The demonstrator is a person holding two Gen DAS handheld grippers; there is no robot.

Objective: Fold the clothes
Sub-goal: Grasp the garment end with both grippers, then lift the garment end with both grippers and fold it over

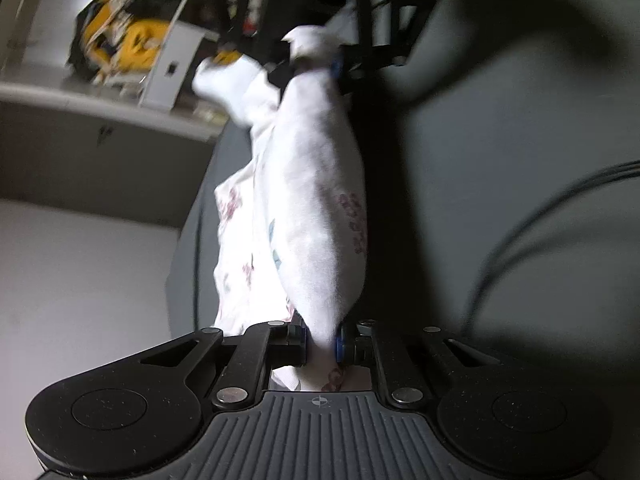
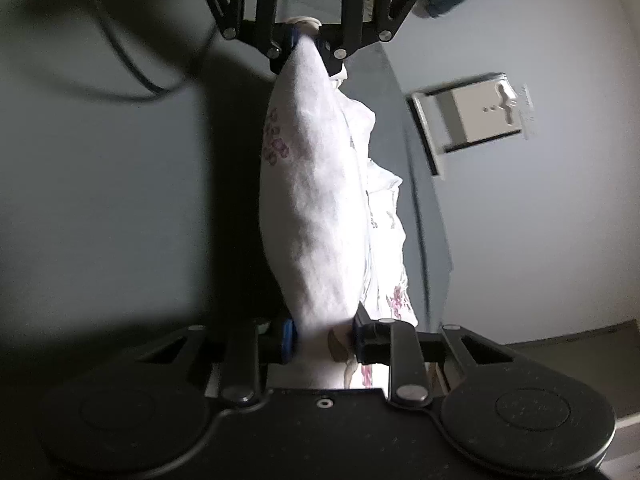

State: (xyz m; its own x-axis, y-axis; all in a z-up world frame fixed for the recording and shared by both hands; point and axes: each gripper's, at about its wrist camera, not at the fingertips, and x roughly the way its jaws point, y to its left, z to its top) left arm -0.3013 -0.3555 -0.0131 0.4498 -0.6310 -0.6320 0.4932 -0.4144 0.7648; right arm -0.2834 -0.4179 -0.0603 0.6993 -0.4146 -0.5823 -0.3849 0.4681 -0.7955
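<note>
Between the two facing grippers, the white garment [image 1: 316, 208] stretches end to end, left gripper [image 1: 320, 346] and right gripper [image 2: 320, 336] each clamped on one end (probably over the grey desk [image 1: 500, 160]).

A lived-in home room: a grey cloth-covered surface [image 1: 500, 160], pale wall, a shelf [image 1: 100, 100] crammed with yellow clutter [image 1: 128, 36], and a white box [image 2: 476, 114].

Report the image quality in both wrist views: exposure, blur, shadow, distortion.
Left wrist view: the white garment is overexposed, the shelf clutter is motion-blurred, heavy shadow lies right of the cloth, and fisheye vignetting darkens the corners. Right wrist view: the cloth is blown out lower right, deep shadow sits left of it, and the white box is smeared.
</note>
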